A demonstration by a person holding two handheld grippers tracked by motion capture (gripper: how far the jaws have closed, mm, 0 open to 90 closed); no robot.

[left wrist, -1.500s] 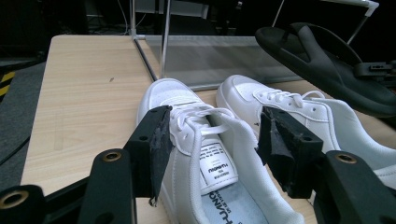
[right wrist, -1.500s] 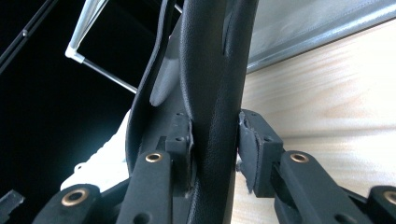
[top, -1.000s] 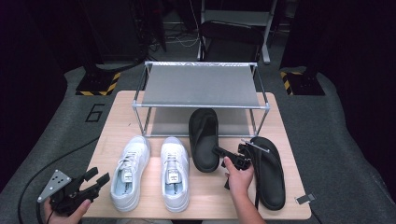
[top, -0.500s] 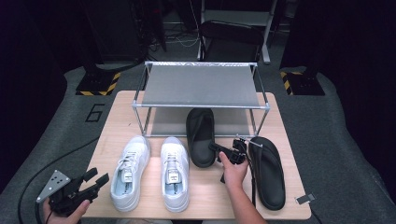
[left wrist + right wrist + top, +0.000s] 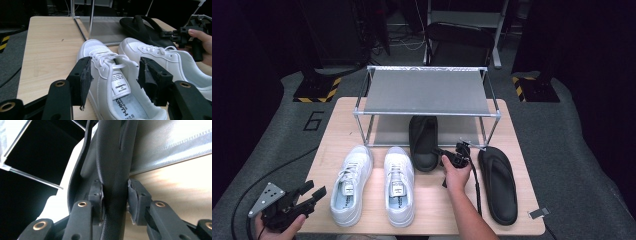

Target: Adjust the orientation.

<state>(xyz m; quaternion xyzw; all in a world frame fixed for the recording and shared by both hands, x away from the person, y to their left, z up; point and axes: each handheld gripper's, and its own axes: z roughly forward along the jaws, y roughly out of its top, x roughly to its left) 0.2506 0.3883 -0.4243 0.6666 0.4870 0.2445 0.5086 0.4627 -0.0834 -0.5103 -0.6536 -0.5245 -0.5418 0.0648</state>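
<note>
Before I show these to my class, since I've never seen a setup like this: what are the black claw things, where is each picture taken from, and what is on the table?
A person sits at a wooden table and holds a hand-worked tool with two black jaws in each hand. The high view looks down from above. The other two pictures come from small cameras that ride on the tools and look along their jaws.

On the table stand a metal shoe rack, a pair of white sneakers and two black flip-flops.

The right gripper is clamped on the side edge of one flip-flop, whose front end lies under the rack. The right gripper view shows both pads pressing on it. The second flip-flop lies flat at the right.

The left gripper is at the near left corner, jaws open and holding nothing. The left gripper view looks at the sneakers.
</note>
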